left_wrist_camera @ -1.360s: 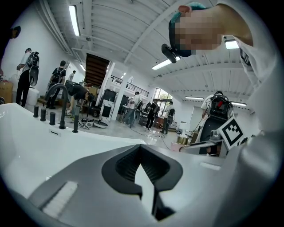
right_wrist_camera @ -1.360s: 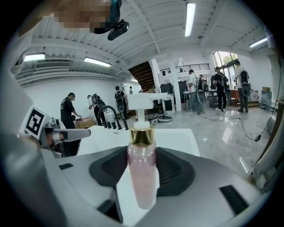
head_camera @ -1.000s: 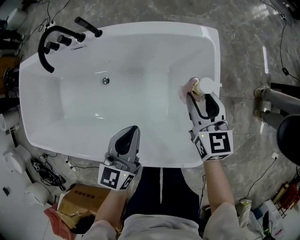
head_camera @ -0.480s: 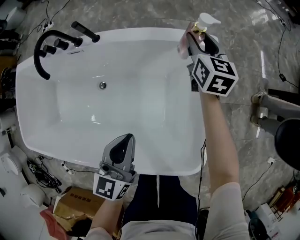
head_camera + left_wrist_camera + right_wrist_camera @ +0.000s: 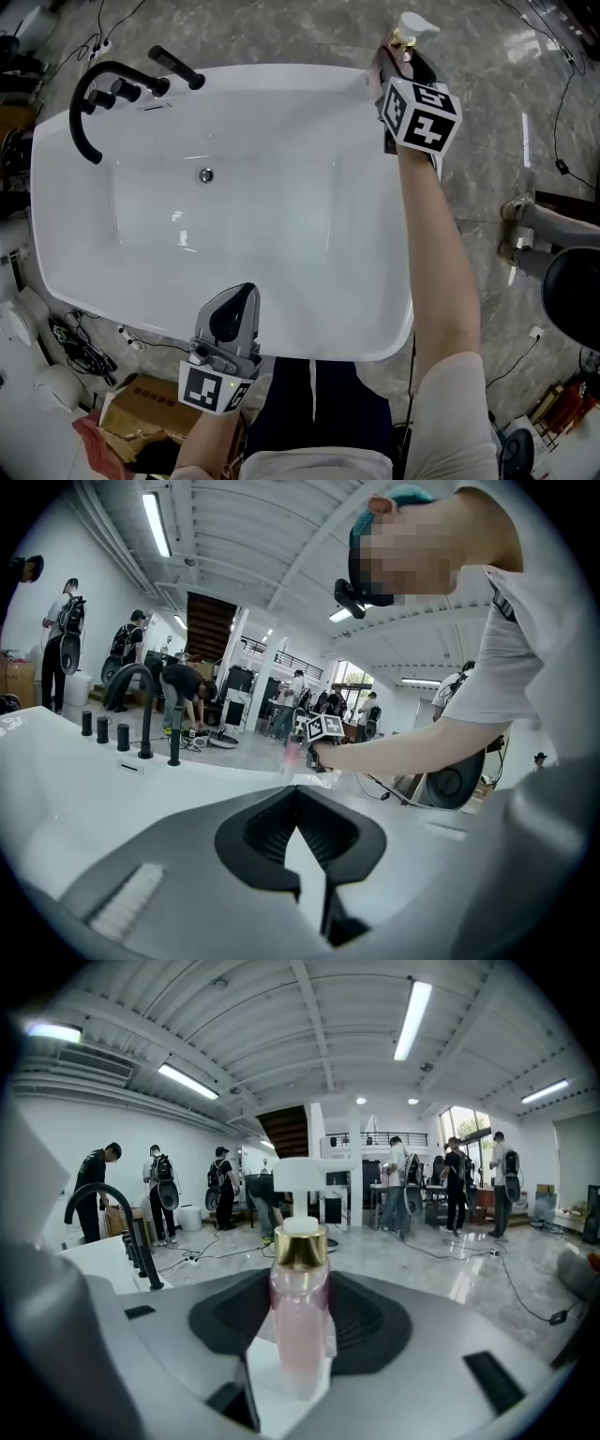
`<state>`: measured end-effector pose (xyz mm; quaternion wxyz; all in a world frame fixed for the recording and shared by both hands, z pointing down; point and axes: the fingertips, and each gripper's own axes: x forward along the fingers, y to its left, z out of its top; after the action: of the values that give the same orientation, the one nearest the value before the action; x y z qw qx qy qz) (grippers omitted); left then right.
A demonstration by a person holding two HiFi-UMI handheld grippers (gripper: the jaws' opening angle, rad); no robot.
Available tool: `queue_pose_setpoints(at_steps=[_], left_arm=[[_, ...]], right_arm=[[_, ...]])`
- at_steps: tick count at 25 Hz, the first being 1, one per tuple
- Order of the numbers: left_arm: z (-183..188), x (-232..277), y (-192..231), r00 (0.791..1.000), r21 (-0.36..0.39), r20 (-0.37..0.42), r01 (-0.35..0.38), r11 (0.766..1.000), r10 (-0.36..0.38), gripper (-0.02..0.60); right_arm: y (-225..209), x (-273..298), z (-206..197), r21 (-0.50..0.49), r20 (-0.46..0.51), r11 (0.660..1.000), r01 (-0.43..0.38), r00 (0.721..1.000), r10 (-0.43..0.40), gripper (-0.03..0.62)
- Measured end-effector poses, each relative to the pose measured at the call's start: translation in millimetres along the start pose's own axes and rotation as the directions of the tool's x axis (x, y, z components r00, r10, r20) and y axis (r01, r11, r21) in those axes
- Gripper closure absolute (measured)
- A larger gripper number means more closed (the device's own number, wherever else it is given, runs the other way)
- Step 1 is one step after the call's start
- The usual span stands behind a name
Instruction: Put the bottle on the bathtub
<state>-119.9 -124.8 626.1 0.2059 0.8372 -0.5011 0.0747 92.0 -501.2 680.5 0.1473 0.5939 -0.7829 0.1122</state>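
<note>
— Where the right gripper [image 5: 397,58] hung at the far right corner of the bathtub [image 5: 234,71], what sat between its fingers?

— The bottle [image 5: 409,26]. In the right gripper view the bottle [image 5: 300,1307] stood upright, dead centre in the right gripper [image 5: 300,1335], with a dark ribbed pad on each side of its pink body. The fingers [image 5: 370,1321] were closed on it, gripping low on the body. The gold collar [image 5: 300,1249] and the white pump head [image 5: 309,1174] rose clear above them.

— Was it resting on the rim?

— I couldn't tell. A white surface showed under its base between the fingers, but whether the base touched it wasn't clear. In the head view the pump head poked out past the fingertips, right at the tub's corner edge, with the marble floor [image 5: 487,141] beyond.

— And the left gripper [image 5: 242,298]?

— It was well apart from the bottle, at the near rim of the tub, pointing in toward the basin. In its own view the left gripper [image 5: 298,803] had its fingers shut tip to tip, holding nothing. Only white tub showed through the slit below the tips.

— Anything else on the tub?

— A black faucet [image 5: 89,103] with its knobs stood at the far left corner, and the drain [image 5: 205,174] lay in the basin floor.
</note>
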Motion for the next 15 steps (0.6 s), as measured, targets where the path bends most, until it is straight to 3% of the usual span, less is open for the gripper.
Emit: queue_pose_setpoints(at_steps=[5, 15], left_arm=[[-2, 6, -4, 1.0, -0.006, 0.0, -0.001, 1.0, 0.001, 0.575], [0, 10, -7, 1.0, 0.0, 0.014, 0.009, 1.0, -0.009, 0.575]], right_arm=[[2, -6, -3, -0.016, 0.048, 1.0, 0.02, 0.999, -0.02, 0.399], [2, -4, -4, -0.025, 0.047, 0.999, 0.031, 0.998, -0.03, 0.398]])
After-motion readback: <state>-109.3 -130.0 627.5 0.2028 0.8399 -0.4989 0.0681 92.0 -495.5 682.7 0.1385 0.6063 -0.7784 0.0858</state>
